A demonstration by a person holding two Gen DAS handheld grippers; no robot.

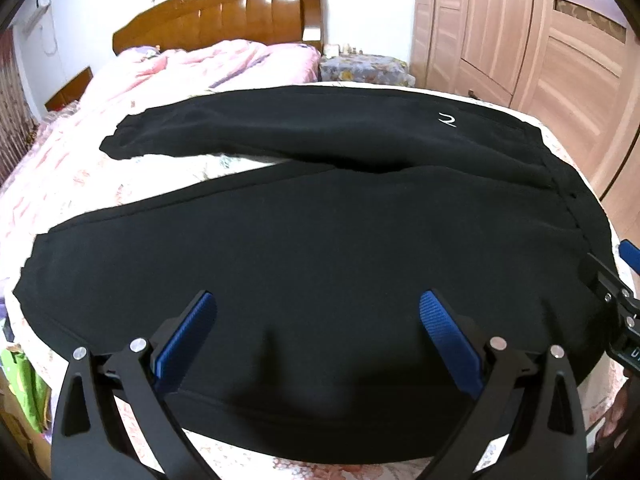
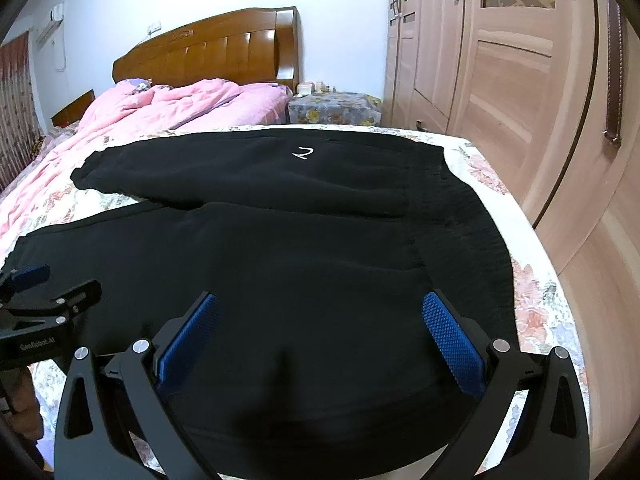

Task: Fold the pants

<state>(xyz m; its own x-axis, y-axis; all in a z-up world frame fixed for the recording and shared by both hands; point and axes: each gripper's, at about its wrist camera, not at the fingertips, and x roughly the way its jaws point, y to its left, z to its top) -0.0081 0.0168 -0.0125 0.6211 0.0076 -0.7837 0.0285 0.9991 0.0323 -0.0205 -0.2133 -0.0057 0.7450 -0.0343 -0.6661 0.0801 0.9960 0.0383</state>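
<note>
Black pants [image 1: 320, 240] lie spread flat on the floral bedspread [image 1: 80, 176], waistband to the right, both legs running left and splayed apart. A small white logo [image 1: 447, 120] marks the far leg. My left gripper [image 1: 318, 300] is open and empty, above the near leg. My right gripper [image 2: 320, 304] is open and empty, above the near hip area by the waistband [image 2: 472, 216]. The pants also fill the right wrist view [image 2: 280, 248]. Each gripper shows at the edge of the other's view: the right one [image 1: 624, 280], the left one [image 2: 36, 292].
A pink quilt [image 1: 200, 68] is bunched at the far end of the bed under a wooden headboard [image 1: 224, 12]. A covered nightstand [image 2: 332, 108] stands beside it. Wardrobe doors [image 2: 520, 80] run along the right. The bed's near edge is just under the grippers.
</note>
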